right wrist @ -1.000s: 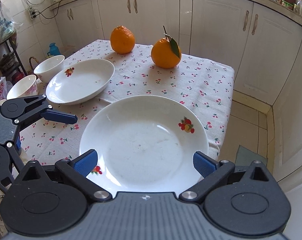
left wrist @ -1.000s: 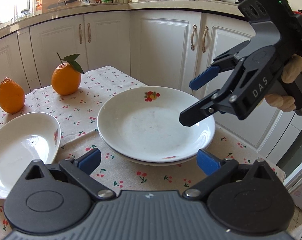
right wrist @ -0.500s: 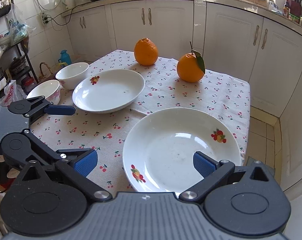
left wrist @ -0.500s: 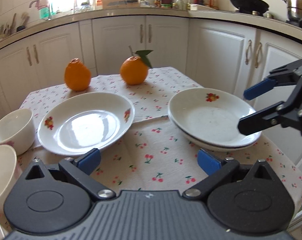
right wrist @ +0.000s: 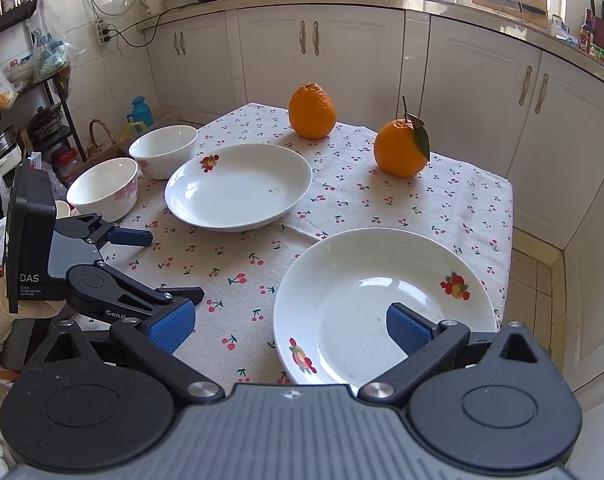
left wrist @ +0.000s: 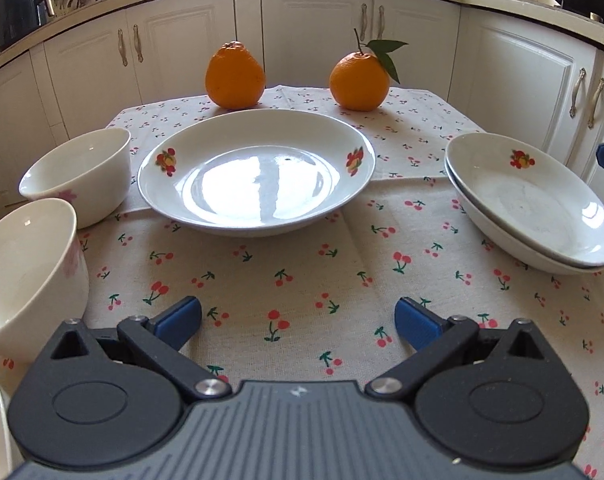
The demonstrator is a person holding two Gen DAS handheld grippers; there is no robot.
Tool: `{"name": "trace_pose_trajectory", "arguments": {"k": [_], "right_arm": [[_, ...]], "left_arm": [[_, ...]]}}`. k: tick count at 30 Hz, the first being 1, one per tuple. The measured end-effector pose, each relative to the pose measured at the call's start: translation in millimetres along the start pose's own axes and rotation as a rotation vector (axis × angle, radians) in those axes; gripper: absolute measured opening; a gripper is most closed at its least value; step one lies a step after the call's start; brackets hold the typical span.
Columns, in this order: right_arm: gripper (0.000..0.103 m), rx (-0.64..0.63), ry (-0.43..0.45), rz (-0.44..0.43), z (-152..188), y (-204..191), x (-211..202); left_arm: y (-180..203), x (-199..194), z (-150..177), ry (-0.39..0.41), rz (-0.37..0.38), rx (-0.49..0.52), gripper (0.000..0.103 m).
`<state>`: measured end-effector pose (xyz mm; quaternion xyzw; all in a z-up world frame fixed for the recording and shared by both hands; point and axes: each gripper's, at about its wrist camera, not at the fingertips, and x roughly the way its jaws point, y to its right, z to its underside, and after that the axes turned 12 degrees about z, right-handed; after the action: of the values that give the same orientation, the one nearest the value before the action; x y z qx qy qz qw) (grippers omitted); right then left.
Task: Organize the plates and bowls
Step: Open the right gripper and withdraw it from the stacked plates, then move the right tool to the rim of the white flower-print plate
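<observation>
Both tongs wide and empty above the desk [left wrist: 302, 280].
Left tongs [left wrist: 298, 320] face the single plate [left wrist: 258, 184]; right tongs [right wrist: 288, 326] hover by 2 stacked plates [right wrist: 381, 292]; 2 bowls [right wrist: 102, 188] sit left.

White cabinets [right wrist: 313, 52] line a daylit kitchen corner, with tiled floor [right wrist: 537, 276] beside a cherry-print tablecloth [left wrist: 302, 280].

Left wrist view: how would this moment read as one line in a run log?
left gripper: open, empty | single white fruit-print plate: ahead, untouched | stacked white plates: right | right gripper: open, over stack
</observation>
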<state>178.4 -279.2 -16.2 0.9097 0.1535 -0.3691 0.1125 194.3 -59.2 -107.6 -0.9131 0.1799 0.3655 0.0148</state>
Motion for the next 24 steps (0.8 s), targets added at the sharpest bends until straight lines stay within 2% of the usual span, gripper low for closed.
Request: {"name": "trace_pose_trajectory", "arguments": {"k": [13, 24], "right_arm": [[0.103, -0.058, -0.012, -0.035, -17.0, -2.3, 21.6], [0.103, -0.164, -0.031, -0.095, -50.6, -14.1, 59.9]], "left_arm": [[-0.8, 11.0, -6.5, 0.045, -0.036, -0.029, 0.103], [-6.7, 21.5, -16.3, 0.059, -0.062, -0.049, 0.103]]}}
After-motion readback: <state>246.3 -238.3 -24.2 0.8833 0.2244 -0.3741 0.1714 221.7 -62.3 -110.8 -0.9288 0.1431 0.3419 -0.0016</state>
